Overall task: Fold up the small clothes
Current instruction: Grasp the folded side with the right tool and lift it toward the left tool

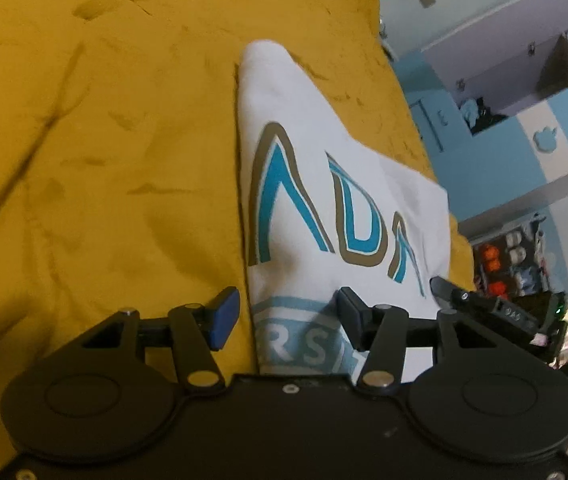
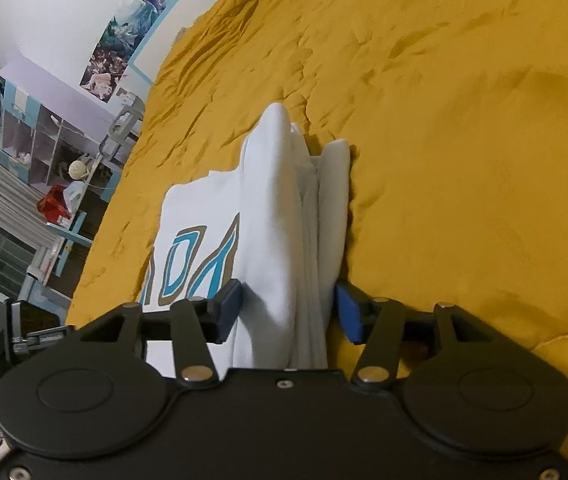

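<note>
1. Though the white shirt [image 1: 324,200] has already been narrowed into a folded panel, it is not yet a finished bundle; it lies on the yellow bedspread [image 1: 104,160], running from the 6 o'clock edge of the left wrist view up toward 12.
2. The left gripper [image 1: 288,316] is spread wide, one blue pad on the bedspread at 9 o'clock of the shirt's near hem, the other over the printed fabric; it grips nothing.
3. The right gripper [image 2: 288,312] straddles a raised, bunched ridge of the shirt [image 2: 284,220]. Its pads sit just beside the cloth on either side, but I cannot tell whether they are truly pinching it.
4. My judgement: the lengthwise folds look done, while the ridge still needs laying flat.
5. A final crosswise fold appears to remain.
</note>
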